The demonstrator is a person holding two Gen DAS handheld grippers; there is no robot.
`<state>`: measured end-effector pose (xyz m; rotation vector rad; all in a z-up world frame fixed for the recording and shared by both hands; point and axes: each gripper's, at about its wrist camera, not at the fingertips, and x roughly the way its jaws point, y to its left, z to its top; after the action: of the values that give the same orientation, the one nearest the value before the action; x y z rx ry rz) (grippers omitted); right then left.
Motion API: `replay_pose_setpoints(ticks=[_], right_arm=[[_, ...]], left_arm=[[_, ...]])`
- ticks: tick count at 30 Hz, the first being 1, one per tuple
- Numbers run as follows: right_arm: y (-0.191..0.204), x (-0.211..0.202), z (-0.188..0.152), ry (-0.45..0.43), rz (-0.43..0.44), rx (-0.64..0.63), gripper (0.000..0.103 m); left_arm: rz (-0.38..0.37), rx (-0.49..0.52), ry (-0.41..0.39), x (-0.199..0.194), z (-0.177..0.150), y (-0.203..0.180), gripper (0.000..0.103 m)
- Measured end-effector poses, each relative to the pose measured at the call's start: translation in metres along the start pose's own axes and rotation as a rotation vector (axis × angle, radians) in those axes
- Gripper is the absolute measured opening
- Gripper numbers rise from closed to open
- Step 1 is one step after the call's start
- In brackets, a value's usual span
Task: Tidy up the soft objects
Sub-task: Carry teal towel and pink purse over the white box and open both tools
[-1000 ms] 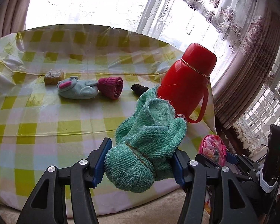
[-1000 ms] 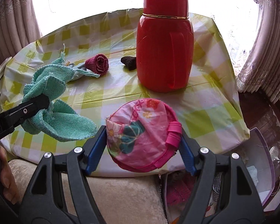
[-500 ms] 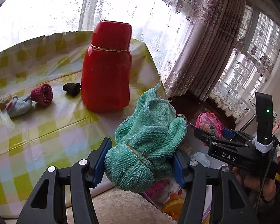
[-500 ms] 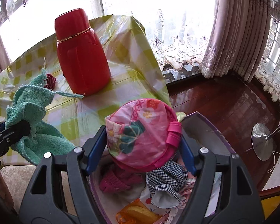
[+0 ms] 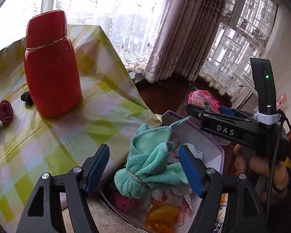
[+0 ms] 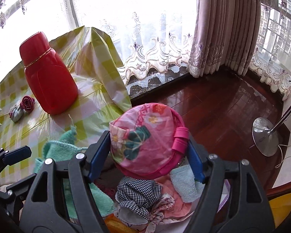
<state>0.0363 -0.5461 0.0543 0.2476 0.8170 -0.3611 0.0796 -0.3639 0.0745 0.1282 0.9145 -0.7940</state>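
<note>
My left gripper [image 5: 144, 152] hangs over a purple-rimmed box [image 5: 213, 141] beside the table. Its jaws are opening. A bundled green towel [image 5: 145, 167] sags between them; the left pad stands clear of it and neither pad presses on it. The towel's lower end rests on the soft things in the box. My right gripper [image 6: 147, 141] is shut on a round pink floral pouch [image 6: 145, 139], held above the same box [image 6: 225, 191]. The left wrist view shows that pouch [image 5: 201, 99] beyond the box.
A tall red flask [image 5: 52, 68] stands on the yellow-checked tablecloth [image 5: 48, 145], with a rolled maroon sock [image 5: 4, 111] and a dark lump [image 5: 26, 97] beside it. The box holds a checked cloth [image 6: 137, 192] and a pale blue towel [image 6: 186, 184]. A lamp base [image 6: 265, 137] stands on the wood floor.
Both grippers swung right, from over the table to above the box. The left jaws widened and the green towel slipped lower between them. The pink pouch stayed gripped.
</note>
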Motion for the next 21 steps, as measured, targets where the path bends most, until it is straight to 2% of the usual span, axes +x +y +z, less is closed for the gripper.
replay_pose_setpoints(ticks=[6, 13, 21], right_arm=[[-0.003, 0.006, 0.000, 0.007, -0.003, 0.000, 0.079], [-0.003, 0.003, -0.001, 0.007, -0.004, -0.001, 0.079], [0.013, -0.006, -0.001, 0.003, 0.008, -0.035, 0.079]], left_arm=[[0.015, -0.034, -0.009, -0.003, -0.002, 0.013, 0.075], [0.097, -0.093, -0.078, -0.015, 0.000, 0.033, 0.075], [0.165, -0.080, -0.134, -0.029, -0.004, 0.054, 0.075]])
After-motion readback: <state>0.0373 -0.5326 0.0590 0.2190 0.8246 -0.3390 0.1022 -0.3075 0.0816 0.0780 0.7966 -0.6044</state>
